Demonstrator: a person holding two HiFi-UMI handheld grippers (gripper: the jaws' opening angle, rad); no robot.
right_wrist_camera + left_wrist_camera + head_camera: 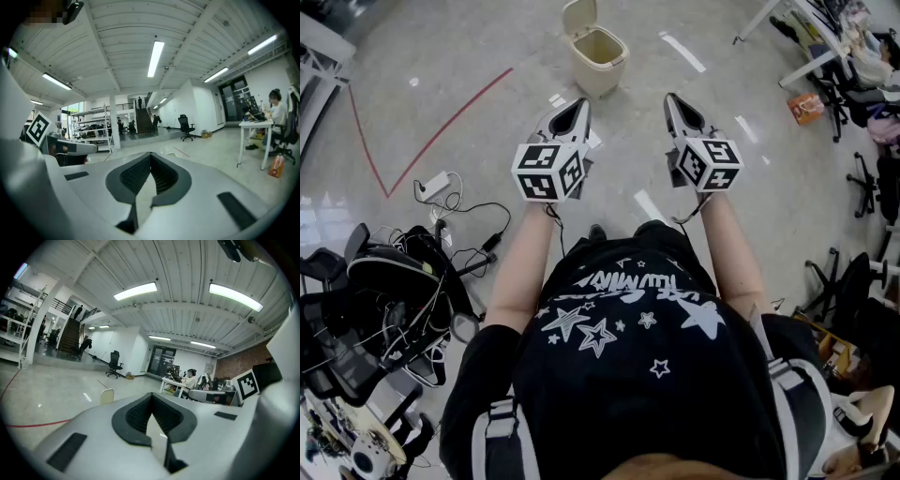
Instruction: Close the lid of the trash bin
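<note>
A cream trash bin (598, 58) stands on the grey floor ahead of me, its lid (578, 17) tipped up and open at the back. My left gripper (580, 103) and right gripper (670, 97) are held side by side at arm's length, short of the bin and apart from it. Both are shut with nothing between the jaws. In the left gripper view the gripper (151, 397) points across the hall, and the bin's raised lid (107, 396) shows just over the left jaw. The right gripper (150, 154) points level into the hall in the right gripper view.
A red line (441, 131) is taped on the floor to the left. A power strip with cables (436, 183) and black chairs (384, 300) crowd my left side. Desks, chairs (862, 56) and an orange bag (806, 106) stand at the right.
</note>
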